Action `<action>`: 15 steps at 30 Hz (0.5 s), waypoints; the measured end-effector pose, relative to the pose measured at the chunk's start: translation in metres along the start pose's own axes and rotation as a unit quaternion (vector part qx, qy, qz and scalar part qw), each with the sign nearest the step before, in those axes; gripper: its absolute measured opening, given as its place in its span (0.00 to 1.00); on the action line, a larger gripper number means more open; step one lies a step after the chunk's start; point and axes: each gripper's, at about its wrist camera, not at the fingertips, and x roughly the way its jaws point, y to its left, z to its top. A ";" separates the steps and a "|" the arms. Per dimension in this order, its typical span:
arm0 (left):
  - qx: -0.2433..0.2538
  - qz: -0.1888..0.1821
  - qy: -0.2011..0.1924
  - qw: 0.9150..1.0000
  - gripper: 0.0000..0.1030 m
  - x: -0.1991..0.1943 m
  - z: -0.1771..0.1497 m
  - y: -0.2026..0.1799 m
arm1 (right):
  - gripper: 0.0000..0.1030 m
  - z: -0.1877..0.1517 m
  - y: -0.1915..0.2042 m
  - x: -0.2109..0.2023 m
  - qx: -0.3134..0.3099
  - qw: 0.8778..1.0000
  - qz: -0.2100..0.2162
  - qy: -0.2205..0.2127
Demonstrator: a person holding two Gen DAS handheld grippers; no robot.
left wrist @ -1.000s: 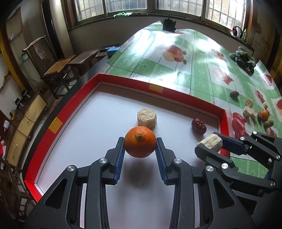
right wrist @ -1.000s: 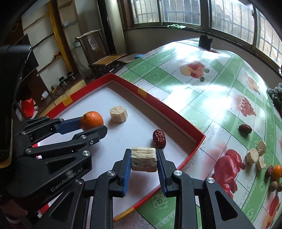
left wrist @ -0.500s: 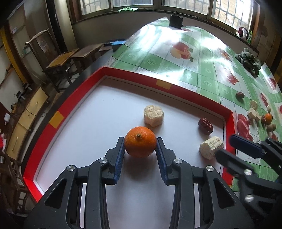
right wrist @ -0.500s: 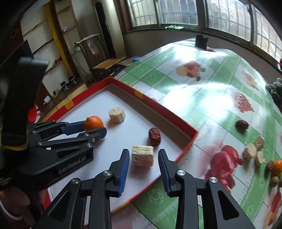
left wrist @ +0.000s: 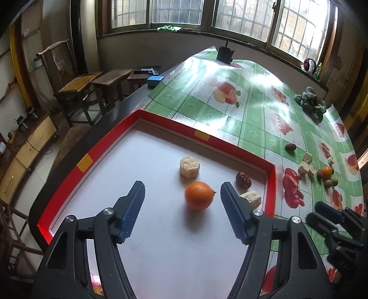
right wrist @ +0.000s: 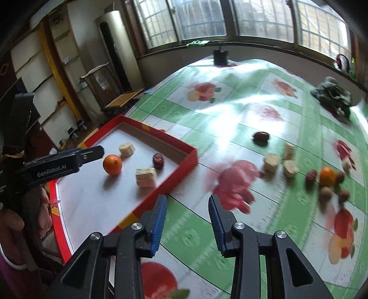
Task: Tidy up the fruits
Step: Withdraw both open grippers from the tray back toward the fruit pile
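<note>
Daylight from windows (left wrist: 239, 20) ahead of me, strong glare on glossy tablecloth (left wrist: 232, 76). Soft shadow under orange (left wrist: 199, 195). Right view motion-blurred, left sharp. Heavy fisheye bending, dark vignette at corners.

The right gripper (right wrist: 186, 216) hangs with jaws apart over the green tablecloth (right wrist: 191, 230), nothing between them. At ten o'clock the red tray (right wrist: 181, 165) holds an orange (right wrist: 112, 164), a pale block (right wrist: 146, 177) and a date (right wrist: 158, 160); the left gripper (right wrist: 92, 153) reaches in beside the orange.

White "GenRobot.AI" lettering stands on the left gripper (right wrist: 92, 153) body.
</note>
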 end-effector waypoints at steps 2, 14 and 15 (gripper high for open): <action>0.006 0.000 -0.001 1.000 0.67 -0.003 -0.001 -0.007 | 0.36 -0.003 -0.009 -0.009 0.008 1.000 -0.005 -0.008; 0.078 -0.044 -0.001 0.996 0.67 -0.011 -0.015 -0.087 | 0.38 -0.033 -0.065 -0.045 0.072 0.996 -0.043 -0.022; 0.085 -0.047 0.000 0.995 0.67 -0.011 -0.015 -0.094 | 0.38 -0.035 -0.070 -0.046 0.075 0.996 -0.046 -0.022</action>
